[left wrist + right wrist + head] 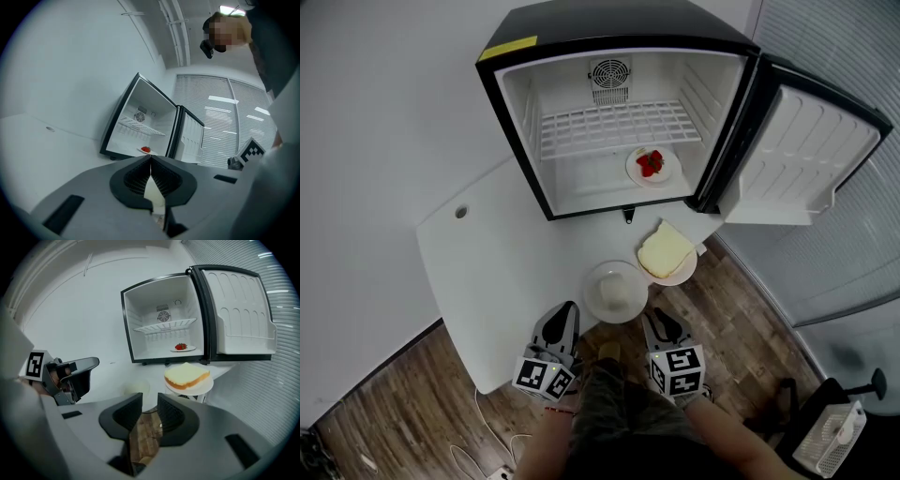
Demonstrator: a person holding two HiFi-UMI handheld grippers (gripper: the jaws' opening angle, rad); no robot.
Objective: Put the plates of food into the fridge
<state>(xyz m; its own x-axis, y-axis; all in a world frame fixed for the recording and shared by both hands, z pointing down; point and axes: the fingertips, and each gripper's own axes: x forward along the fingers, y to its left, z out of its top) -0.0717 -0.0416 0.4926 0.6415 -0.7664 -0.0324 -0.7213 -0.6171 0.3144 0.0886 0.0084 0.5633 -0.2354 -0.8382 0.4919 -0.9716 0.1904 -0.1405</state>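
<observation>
The black mini fridge stands open on the white table. A plate of strawberries lies on its floor, also seen small in the left gripper view and in the right gripper view. In front of the fridge sits a plate with a bread slice. Beside it, nearer me, is a plate of pale food. My left gripper is shut and empty at the table's near edge. My right gripper is open with nothing between its jaws, just short of the bread plate.
The fridge door swings open to the right. A wire shelf spans the upper fridge. The table has a cable hole at left. Wooden floor lies below, with a small fan at lower right.
</observation>
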